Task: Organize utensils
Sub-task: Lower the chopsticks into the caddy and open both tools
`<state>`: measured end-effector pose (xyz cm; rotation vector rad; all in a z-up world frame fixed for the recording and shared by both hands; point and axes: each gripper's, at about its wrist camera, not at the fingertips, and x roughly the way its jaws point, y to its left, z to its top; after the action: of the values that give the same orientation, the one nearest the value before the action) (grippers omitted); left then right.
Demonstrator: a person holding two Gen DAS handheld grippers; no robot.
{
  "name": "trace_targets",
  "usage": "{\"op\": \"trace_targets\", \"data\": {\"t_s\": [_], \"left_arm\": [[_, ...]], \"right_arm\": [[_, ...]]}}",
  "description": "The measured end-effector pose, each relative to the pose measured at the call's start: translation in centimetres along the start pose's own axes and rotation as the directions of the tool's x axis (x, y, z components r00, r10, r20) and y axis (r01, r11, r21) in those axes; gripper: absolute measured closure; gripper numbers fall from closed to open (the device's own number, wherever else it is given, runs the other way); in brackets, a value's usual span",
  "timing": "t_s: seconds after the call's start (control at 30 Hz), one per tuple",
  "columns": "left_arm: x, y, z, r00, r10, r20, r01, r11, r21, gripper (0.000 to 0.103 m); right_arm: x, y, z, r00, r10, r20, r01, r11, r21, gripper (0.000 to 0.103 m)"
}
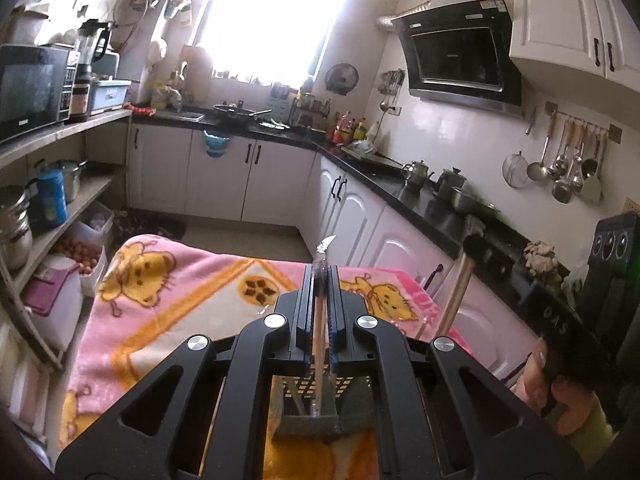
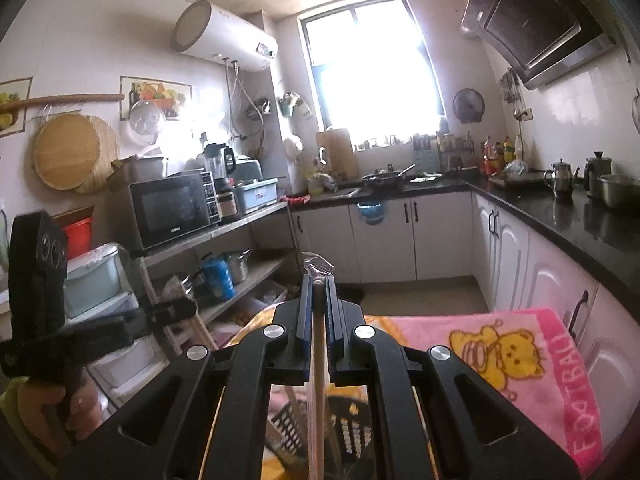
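Nearest, a dark perforated plastic utensil holder [image 1: 316, 394] was seen below the left gripper [image 1: 321, 276], standing on a pink and yellow cartoon-print blanket [image 1: 168, 292]. The left gripper's jaws were pressed together on a slim pale-handled utensil with a serrated metal tip [image 1: 326, 246], held above the holder. The right gripper [image 2: 318, 286] was likewise pinched on a pale wooden-handled utensil with a metal head [image 2: 319, 266], also above the blanket. Farther off, black countertop [image 1: 404, 196] and a bright window [image 2: 376, 68] were noted.
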<state>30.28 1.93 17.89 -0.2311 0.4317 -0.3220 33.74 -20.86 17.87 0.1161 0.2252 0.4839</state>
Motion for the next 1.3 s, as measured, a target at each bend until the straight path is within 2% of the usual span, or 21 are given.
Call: {"op": "trace_targets", "data": {"t_s": [0.13,0.3,0.67,0.97,1.3], "left_arm": [[1.1,0.4,-0.3,1.0,-0.011,-0.026,0.011,1.0,-0.015,0.102],[2.0,0.4,-0.2,1.0,-0.007,-0.022,0.006,1.0,-0.009,0.102],[5.0,2.0,-2.1,0.998,-0.003,-0.065,-0.001,0.999,-0.049,0.102],[6.1,2.0,-4.2,0.994,0.004,-0.114,-0.008,0.999,-0.035,0.102],[6.9,2.1,-6.5,0.988,0.002,-0.157,-0.007,1.0,-0.03,0.102]], "right_arm": [[1.4,-0.7,0.0,1.0,-0.019,-0.007,0.019,1.0,0.003,0.097],[3.1,-1.6,-0.6,0.999,-0.042,-0.015,0.042,0.999,0.013,0.097],[6.1,-3.5,-3.9,0.995,-0.077,-0.057,0.079,0.996,0.036,0.097],[7.6,-3.0,-5.9,0.994,-0.04,-0.099,0.042,0.999,0.014,0.097],[8.4,-2.1,-7.2,0.988,-0.04,-0.146,0.033,0.998,-0.044,0.097]]}}
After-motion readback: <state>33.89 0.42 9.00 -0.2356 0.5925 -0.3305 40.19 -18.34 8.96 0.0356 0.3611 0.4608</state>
